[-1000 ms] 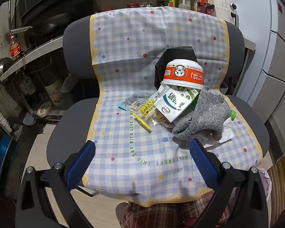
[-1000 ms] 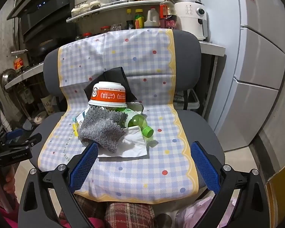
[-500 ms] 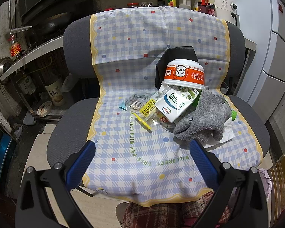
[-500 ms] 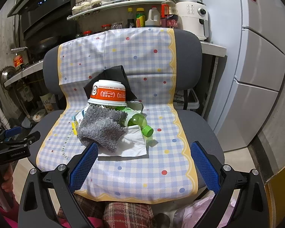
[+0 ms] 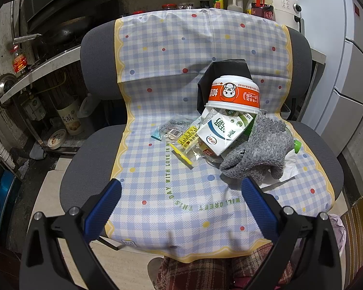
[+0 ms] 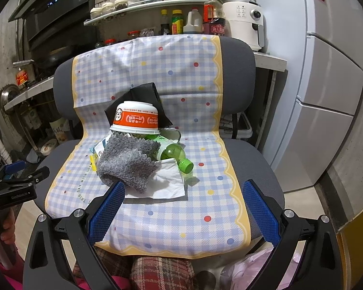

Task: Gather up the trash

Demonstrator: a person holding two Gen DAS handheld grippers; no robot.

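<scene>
Trash heap on chair seat (image 5: 314, 142), uncollected.
We hold left gripper (image 5: 181, 194) and right gripper (image 6: 182, 197) spread, empty, short of the upturned noodle cup (image 6: 135, 119) and grey cloth (image 6: 128, 163), probably choosing.

On the chair (image 5: 317, 145), by count: one noodle cup (image 5: 233, 93), one carton (image 5: 221, 133), one green bottle (image 6: 175, 155), one grey cloth (image 6: 128, 162), one napkin (image 6: 168, 183).

Cloth (image 5: 181, 193) prints "DAY WITH LOVE IN", "THIS", "WILL GREET". Left gripper (image 6: 14, 188) body reads "GenRobot.AI". Cup (image 5: 233, 94) and carton (image 5: 220, 133) print too small to read.
</scene>
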